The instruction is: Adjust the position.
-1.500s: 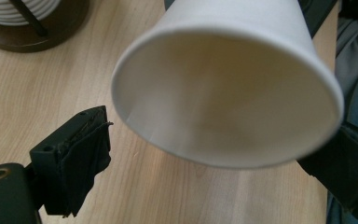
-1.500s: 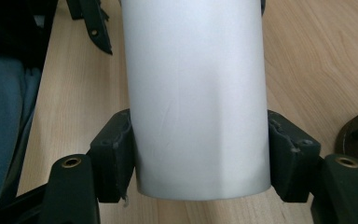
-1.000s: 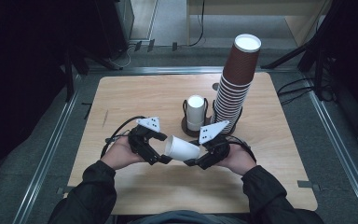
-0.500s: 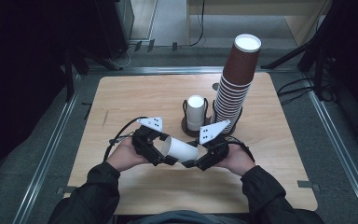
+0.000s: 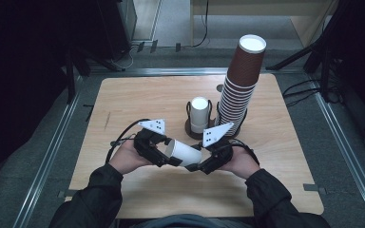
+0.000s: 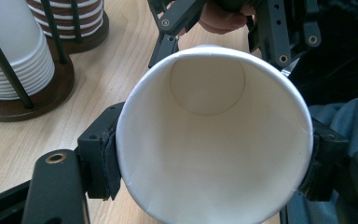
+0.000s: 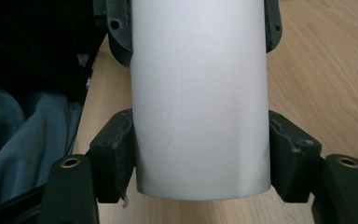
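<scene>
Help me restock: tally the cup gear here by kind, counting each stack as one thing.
Loose white cup: 1
White cup stack: 1
Brown cup stack: 1
Wooden stack holder: 1
Total: 4

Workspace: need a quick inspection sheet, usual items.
Surface: light wooden table, bare wood apart from the items below.
Job's things: white paper cup held on its side between both grippers, mouth toward the left one.
Clutter: dark round wooden holder with white cup stack; tall leaning brown ribbed cup stack.
Grippers: left gripper has just been closing, pads now pressing the cup's rim end; right gripper clamps its base end.
Cables: black cable loops from the left gripper.
Surroundings: grey floor, metal rails, more cables at right.
</scene>
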Demonstrator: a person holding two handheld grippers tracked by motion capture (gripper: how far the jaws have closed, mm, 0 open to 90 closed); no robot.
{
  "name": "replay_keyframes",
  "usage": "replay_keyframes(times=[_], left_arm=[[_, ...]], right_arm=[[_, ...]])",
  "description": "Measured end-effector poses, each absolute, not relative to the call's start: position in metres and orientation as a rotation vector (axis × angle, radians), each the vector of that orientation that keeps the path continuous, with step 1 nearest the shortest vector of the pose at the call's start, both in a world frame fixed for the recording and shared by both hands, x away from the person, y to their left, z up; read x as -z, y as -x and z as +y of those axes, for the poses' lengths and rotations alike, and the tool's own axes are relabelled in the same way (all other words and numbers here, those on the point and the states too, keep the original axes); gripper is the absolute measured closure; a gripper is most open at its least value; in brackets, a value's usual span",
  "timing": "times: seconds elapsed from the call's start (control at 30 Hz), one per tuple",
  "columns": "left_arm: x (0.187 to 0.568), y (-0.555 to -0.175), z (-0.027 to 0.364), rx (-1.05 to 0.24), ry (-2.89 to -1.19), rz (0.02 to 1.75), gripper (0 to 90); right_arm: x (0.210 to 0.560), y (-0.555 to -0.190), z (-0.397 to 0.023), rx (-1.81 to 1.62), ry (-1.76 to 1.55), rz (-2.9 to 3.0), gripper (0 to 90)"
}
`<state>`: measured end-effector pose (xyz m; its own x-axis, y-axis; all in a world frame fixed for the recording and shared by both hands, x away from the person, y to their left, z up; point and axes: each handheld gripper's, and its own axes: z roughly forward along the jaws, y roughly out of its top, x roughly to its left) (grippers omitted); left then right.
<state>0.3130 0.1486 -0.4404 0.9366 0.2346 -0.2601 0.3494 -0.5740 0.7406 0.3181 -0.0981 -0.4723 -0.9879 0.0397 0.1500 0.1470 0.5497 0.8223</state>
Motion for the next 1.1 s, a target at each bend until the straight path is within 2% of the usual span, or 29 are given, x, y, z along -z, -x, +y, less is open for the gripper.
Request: replay_keyframes(times=[0.1,0.17,0.43,0.6,1.1], left_arm=[[0.438,-0.313,0.151,0.157,-2.222,0.406,24.9],[0.437,-0.314,0.154,0.161,-2.214,0.418,24.9],[0.429,-0.317,0.161,0.122,-2.256,0.426,25.2],[0.428,-0.320,0.159,0.031,-2.382,0.447,25.2],[0.435,-0.322,0.134,-0.031,-2.598,0.366,25.2]], right_arm=[[0.472,-0.318,-0.097,1.432,0.179,-2.667,25.7],[0.472,-0.319,-0.097,1.420,0.203,-2.660,24.1],[0.476,-0.323,-0.098,1.364,0.238,-2.695,24.1],[0.479,-0.323,-0.099,1.340,0.251,-2.727,24.2],[0.483,-0.322,-0.097,1.287,0.255,-2.777,24.6]])
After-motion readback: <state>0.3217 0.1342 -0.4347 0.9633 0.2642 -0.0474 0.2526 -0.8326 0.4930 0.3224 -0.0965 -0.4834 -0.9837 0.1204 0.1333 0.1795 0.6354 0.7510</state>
